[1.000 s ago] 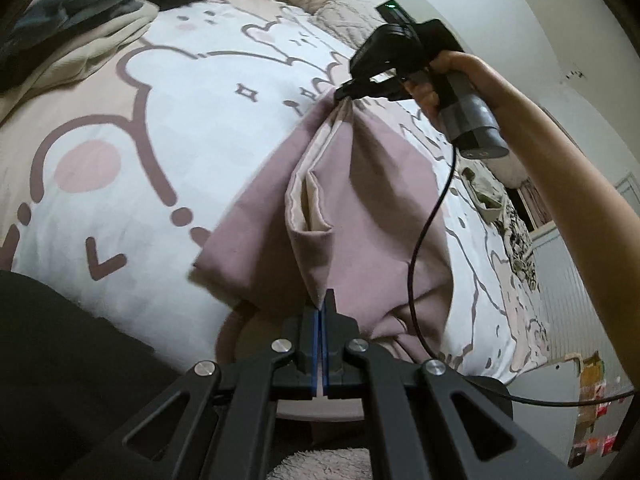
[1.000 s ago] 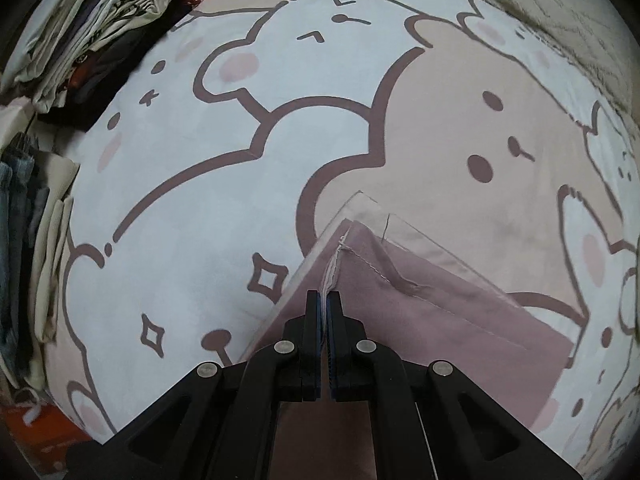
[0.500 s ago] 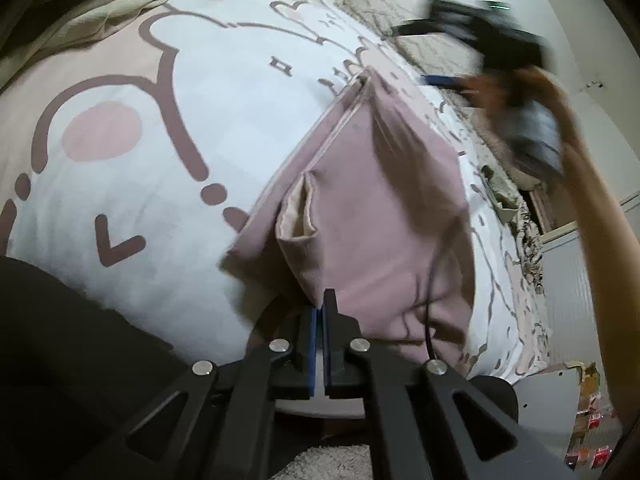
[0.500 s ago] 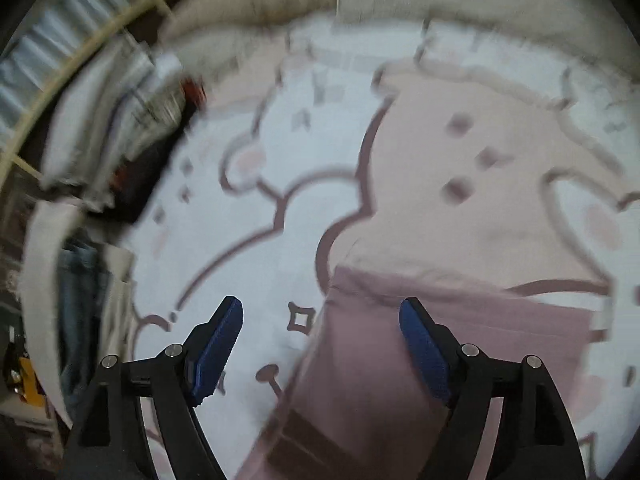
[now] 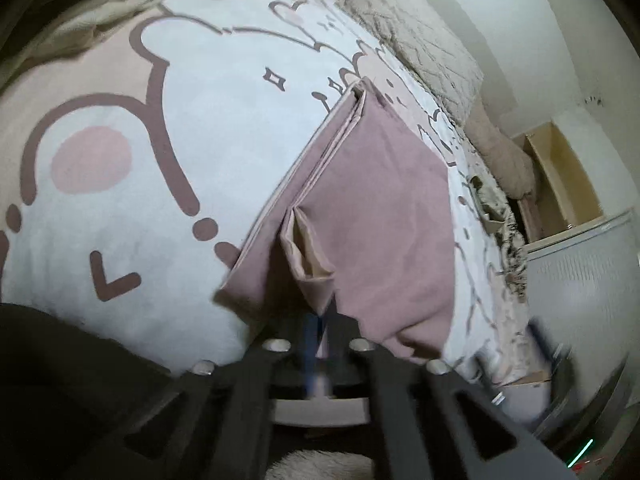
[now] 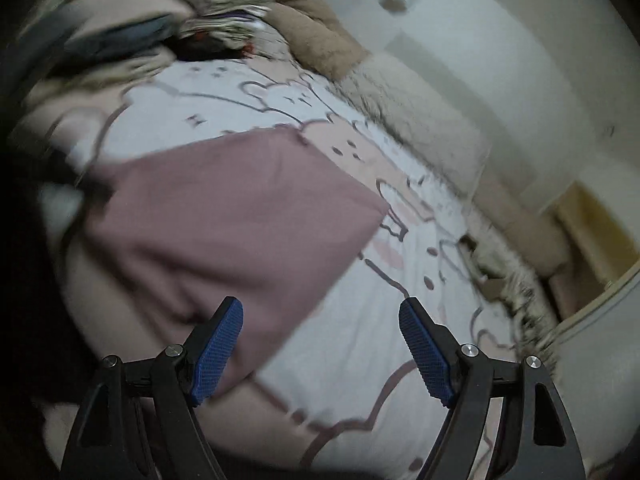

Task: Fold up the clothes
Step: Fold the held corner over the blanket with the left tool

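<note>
A mauve cloth [image 5: 380, 204] with a cream lining lies folded on the bed. My left gripper [image 5: 320, 320] is shut on its near corner at the bed's edge, blurred by motion. In the right wrist view the same cloth [image 6: 224, 216] lies flat on the bed. My right gripper [image 6: 320, 340] is open and empty, held above the cloth's near right corner. Its blue pads [image 6: 218, 350] stand wide apart.
The bedsheet [image 5: 200, 100] is white and pink with cartoon bears. A pile of clothes [image 6: 152, 36] lies at the bed's far left. Beige pillows [image 5: 424, 44] line the wall side. A wooden shelf [image 5: 560, 172] stands beyond the bed.
My right gripper let go of the far corner, opened and pulled back to the right. The cloth dropped flat onto the bed. My left gripper stays shut on the near corner.
</note>
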Available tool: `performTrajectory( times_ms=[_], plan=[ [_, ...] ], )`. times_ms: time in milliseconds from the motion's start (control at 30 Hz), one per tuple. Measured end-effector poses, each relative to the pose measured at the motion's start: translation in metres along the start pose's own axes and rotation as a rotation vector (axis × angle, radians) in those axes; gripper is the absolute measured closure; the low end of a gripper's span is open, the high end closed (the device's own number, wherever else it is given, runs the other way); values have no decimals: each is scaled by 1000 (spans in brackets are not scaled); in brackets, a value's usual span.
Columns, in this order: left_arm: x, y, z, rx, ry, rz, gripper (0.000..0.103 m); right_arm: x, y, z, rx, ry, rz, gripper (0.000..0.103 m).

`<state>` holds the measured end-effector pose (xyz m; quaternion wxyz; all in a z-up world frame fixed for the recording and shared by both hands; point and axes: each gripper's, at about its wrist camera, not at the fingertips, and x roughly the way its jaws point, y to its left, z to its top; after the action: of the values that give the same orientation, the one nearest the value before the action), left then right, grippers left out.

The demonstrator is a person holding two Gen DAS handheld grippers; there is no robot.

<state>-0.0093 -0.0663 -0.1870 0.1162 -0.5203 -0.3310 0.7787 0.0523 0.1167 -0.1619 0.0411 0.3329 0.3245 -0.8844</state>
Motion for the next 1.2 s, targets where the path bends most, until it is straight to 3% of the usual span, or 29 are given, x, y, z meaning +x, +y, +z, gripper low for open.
performTrajectory(
  times_ms=[133, 367, 567, 700, 967, 1067, 1200],
  plan=[
    [-9, -2, 9, -14, 6, -8, 101, -11, 52, -4, -144, -108, -99, 22],
    [-17, -3, 14, -49, 36, -79, 101, 2, 108, 24, -263, -253, -163, 22],
    [-25, -2, 22, -77, 54, -138, 101, 25, 127, 33, -322, -270, -195, 22],
    [-26, -5, 26, -64, 60, -138, 101, 34, 129, 33, -329, -274, -242, 22],
    [-18, 4, 17, -78, 60, -67, 101, 66, 91, 24, -237, -59, -519, 22],
    [-8, 9, 10, -74, 73, -13, 101, 68, 72, 10, -254, 30, -565, 22],
    [2, 11, 2, -27, 55, 83, 101, 57, 58, 12, -258, 45, -547, 22]
  ],
)
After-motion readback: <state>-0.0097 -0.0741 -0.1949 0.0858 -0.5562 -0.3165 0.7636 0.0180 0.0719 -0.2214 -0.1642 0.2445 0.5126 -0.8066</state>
